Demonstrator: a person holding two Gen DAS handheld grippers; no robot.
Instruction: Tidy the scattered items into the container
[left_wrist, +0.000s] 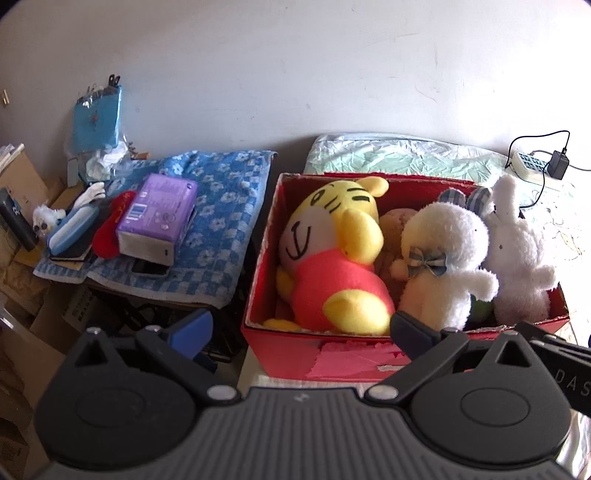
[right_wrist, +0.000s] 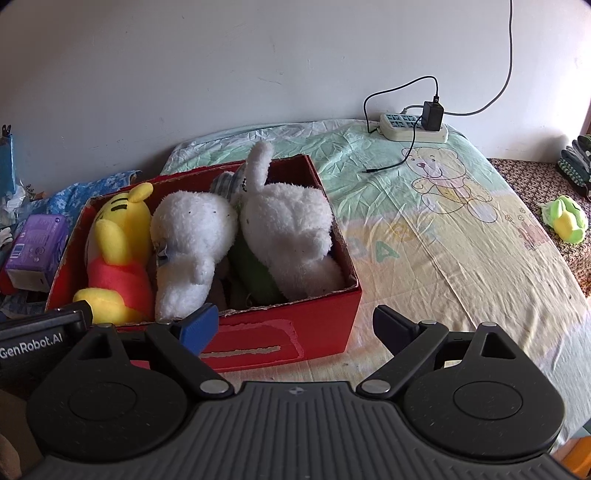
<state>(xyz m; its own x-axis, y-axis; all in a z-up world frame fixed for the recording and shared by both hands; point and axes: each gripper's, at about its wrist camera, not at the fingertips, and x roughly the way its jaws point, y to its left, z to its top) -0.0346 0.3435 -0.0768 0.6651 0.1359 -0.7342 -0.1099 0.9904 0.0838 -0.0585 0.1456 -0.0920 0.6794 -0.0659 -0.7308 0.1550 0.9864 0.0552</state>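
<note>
- The left gripper sits low in its frame with its jaws spread wide and nothing between them; the near wall of the red box fills the gap.
- The right gripper is likewise wide apart and empty, at the bottom of its frame, in front of the same box.
- Inside the box lie a yellow tiger plush, a white rabbit with a bow and a second white rabbit, packed side by side.
- Between and under them, a brown toy and something green are mostly hidden; what they are cannot be told.
- A small green plush lies well apart, at the right edge of the right wrist view, on a patterned cover.
- The clutter at the left of the left wrist view, around a purple pack on a blue towel, is partly overlapped and hard to sort out.
</note>
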